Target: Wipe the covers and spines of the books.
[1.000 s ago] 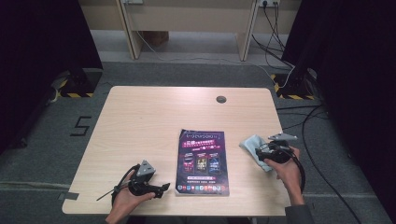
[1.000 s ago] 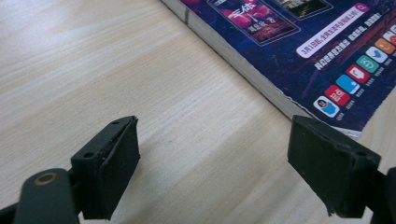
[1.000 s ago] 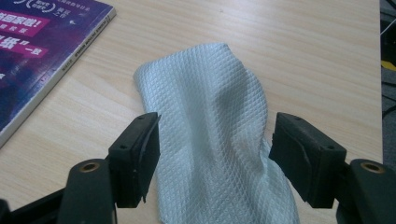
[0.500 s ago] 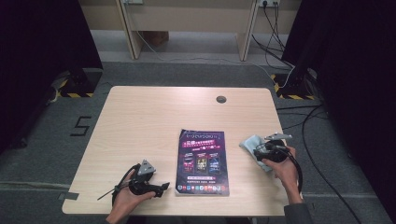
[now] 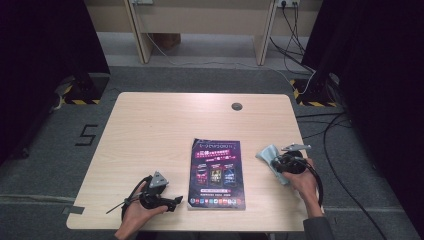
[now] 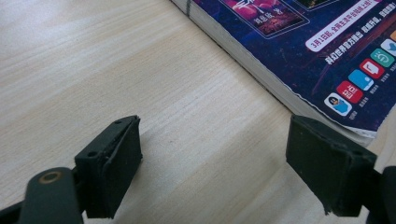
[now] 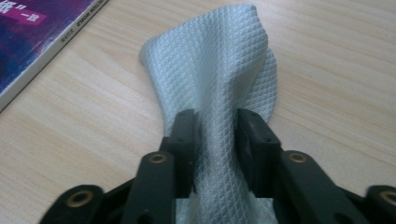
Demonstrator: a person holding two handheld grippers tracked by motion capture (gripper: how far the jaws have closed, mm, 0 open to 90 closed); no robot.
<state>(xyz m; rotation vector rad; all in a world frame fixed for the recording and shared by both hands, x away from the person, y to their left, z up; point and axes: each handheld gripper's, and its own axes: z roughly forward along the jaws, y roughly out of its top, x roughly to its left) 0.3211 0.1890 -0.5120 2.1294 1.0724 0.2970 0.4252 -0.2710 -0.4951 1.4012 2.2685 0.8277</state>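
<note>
A pale grey-blue quilted cloth (image 7: 219, 70) lies bunched on the wooden table (image 5: 160, 130) at the right, also in the high view as the cloth (image 5: 265, 153). My right gripper (image 7: 215, 140) has just been closing its jaws, and their pads now pinch a fold of the cloth between them. It sits at the table's right side as the right gripper (image 5: 281, 162). A purple-covered magazine (image 5: 216, 172) lies flat in the middle front. My left gripper (image 6: 215, 158) rests open on the wood beside the magazine's corner (image 6: 345, 98), nothing between its jaws; from above the left gripper (image 5: 172, 201) points at the magazine.
A round cable hole (image 5: 237, 106) sits near the table's far edge. Cables (image 5: 310, 75) run over the grey floor at the right. A wooden frame (image 5: 200, 25) stands behind the table. Dark curtains close both sides.
The right gripper's jaws have closed on the cloth, bunching it. The right hand shifted slightly. The left gripper has stayed where it was.
</note>
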